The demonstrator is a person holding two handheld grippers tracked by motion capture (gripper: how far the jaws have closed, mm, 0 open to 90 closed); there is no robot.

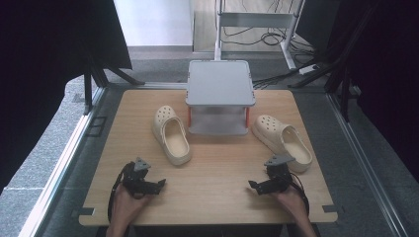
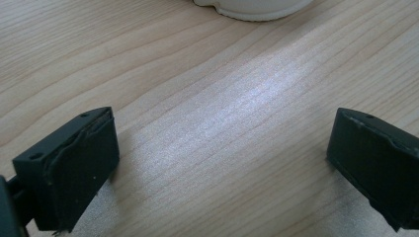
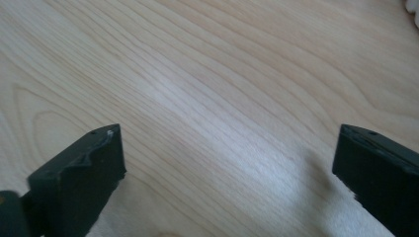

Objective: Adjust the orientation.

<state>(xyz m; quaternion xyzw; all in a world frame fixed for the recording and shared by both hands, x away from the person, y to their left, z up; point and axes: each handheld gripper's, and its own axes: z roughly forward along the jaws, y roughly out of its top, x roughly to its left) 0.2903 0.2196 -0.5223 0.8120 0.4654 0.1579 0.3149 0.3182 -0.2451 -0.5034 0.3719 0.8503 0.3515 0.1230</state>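
Two cream clogs flank a grey two-tier rack, both hand-held grippers empty at the worktop's near edge.

Worktop [image 1: 217, 197]; rack [image 1: 220, 81] at its far edge; left clog [image 1: 171, 134] lies just beyond the left hand-held gripper [image 1: 160, 183], long axis running far-to-near; right clog [image 1: 282, 141] close beside the right hand-held gripper [image 1: 251, 185]. Both jaws spread wide, nothing between.

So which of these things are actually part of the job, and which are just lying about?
Part of the job:
- left clog, nearest the left gripper
- right clog, nearest the right gripper
- probably the grey two-tier rack between them
- both grippers, fingers wide open

Just lying about:
- cables on the floor beyond the table
- metal frame behind
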